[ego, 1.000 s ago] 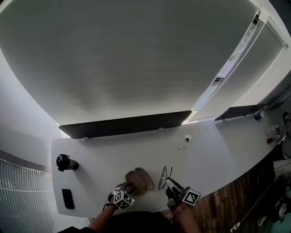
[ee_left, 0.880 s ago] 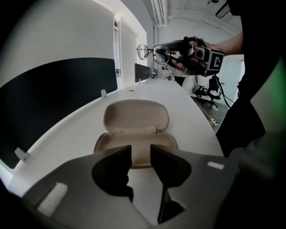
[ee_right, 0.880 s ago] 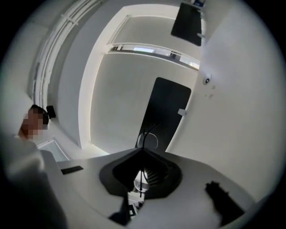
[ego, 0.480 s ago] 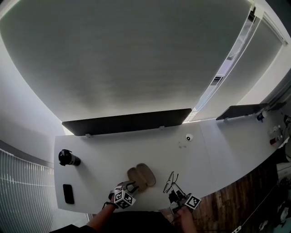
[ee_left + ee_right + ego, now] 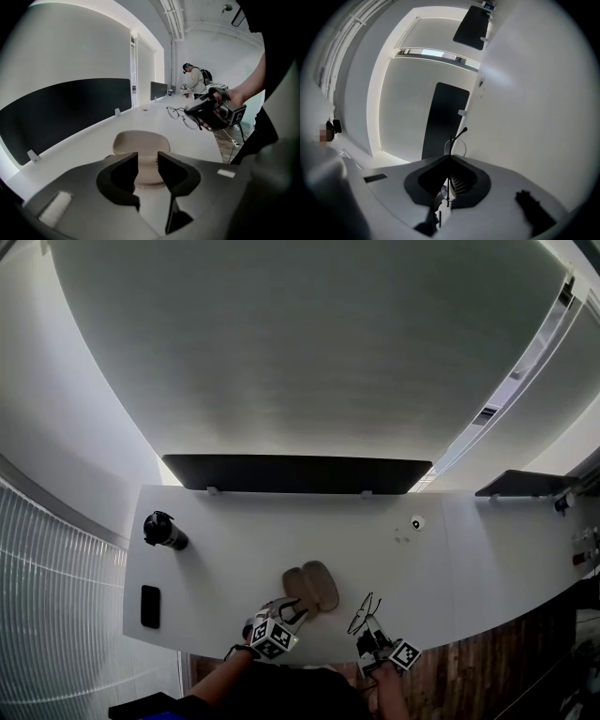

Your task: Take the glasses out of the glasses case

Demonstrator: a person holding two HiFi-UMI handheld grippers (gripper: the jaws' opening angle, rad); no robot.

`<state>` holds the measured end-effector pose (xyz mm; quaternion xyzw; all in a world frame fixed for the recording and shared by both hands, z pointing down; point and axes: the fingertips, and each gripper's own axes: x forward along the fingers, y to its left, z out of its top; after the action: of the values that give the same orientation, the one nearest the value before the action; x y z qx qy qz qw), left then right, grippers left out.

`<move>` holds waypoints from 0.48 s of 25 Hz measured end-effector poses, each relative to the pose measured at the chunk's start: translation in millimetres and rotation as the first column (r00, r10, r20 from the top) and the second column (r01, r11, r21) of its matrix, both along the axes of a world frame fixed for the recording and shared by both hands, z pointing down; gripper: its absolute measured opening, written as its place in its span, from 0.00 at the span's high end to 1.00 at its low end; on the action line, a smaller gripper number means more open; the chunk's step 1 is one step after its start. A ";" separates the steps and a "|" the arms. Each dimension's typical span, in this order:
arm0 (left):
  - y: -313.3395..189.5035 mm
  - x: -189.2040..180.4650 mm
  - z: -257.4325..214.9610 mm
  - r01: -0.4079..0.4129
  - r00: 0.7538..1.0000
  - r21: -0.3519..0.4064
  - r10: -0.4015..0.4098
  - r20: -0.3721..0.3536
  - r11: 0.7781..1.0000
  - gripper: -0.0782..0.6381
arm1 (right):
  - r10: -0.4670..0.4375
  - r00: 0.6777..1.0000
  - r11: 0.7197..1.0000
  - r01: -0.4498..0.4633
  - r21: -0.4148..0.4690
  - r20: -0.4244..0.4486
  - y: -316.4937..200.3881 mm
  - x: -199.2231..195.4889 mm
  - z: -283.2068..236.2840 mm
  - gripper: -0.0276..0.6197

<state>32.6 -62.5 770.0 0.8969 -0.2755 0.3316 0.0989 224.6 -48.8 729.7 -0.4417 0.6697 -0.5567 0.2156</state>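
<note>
The tan glasses case (image 5: pixel 312 587) lies open on the white table (image 5: pixel 234 559), with nothing visible inside it. Thin black-rimmed glasses (image 5: pixel 364 613) hang just right of the case, above the table's front edge, and my right gripper (image 5: pixel 370 624) is shut on them. In the right gripper view the wire frame (image 5: pixel 449 150) sticks out past the closed right gripper (image 5: pixel 449 161). My left gripper (image 5: pixel 289 611) hovers at the case's near end, open, with nothing between its fingers. From the left gripper (image 5: pixel 148 164) I see the case (image 5: pixel 140 143) below and the glasses (image 5: pixel 180 115) at right.
A black bottle (image 5: pixel 164 531) and a black phone (image 5: pixel 150 606) lie at the table's left end. A dark partition panel (image 5: pixel 295 474) runs along the far edge. A small white round object (image 5: pixel 416 522) sits far right. A person (image 5: pixel 194 79) stands far off.
My right gripper has carried the glasses down and to the right, away from the case. My left gripper has lifted a little off the case's near end.
</note>
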 end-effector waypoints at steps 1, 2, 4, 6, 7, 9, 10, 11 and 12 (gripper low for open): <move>1.8 0.5 -1.0 0.005 1.000 0.003 -0.005 -0.006 1.000 0.70 | -0.004 1.000 1.000 0.003 -0.017 -0.004 1.4 -0.3 7.1 0.93; 4.2 0.4 -0.5 0.008 1.000 0.004 -0.008 -0.009 1.000 0.70 | -0.006 1.000 0.999 0.006 -0.032 -0.008 2.3 -0.1 14.2 0.93; 8.1 -4.1 -0.8 0.022 1.000 0.003 -0.022 -0.008 1.000 0.70 | -0.018 1.000 0.999 0.017 -0.042 -0.015 0.4 -2.4 25.8 0.93; 11.8 -12.5 -1.6 0.044 0.999 0.001 -0.044 -0.001 0.999 0.70 | -0.030 0.999 0.998 0.030 -0.050 -0.014 -2.5 -7.1 35.8 0.93; 14.9 -15.3 0.5 0.054 0.999 -0.001 -0.054 0.000 0.999 0.70 | -0.032 0.999 0.998 0.032 -0.058 -0.005 -3.0 -8.1 40.1 0.93; 20.4 -15.6 6.4 0.069 0.998 -0.006 -0.069 -0.005 0.998 0.70 | -0.005 0.999 0.997 0.009 -0.071 0.049 -4.3 -5.9 46.5 0.93; 22.1 -15.4 8.5 0.073 0.997 -0.008 -0.073 -0.006 0.997 0.70 | 0.024 0.996 0.997 -0.018 -0.071 0.086 -6.1 -2.9 49.3 0.93; 23.6 -16.9 10.1 0.076 0.997 -0.012 -0.076 -0.003 0.997 0.70 | 0.057 0.992 0.996 -0.049 -0.072 0.116 -7.6 0.6 53.4 0.93; 24.8 -20.0 10.9 0.079 0.997 -0.016 -0.079 0.001 0.997 0.70 | 0.088 0.985 0.994 -0.077 -0.075 0.147 -8.9 2.6 58.2 0.93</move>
<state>12.6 -37.7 781.0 0.8843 -0.3084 0.3298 0.1189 227.1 -57.7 787.9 -0.4331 0.6130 -0.6017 0.2730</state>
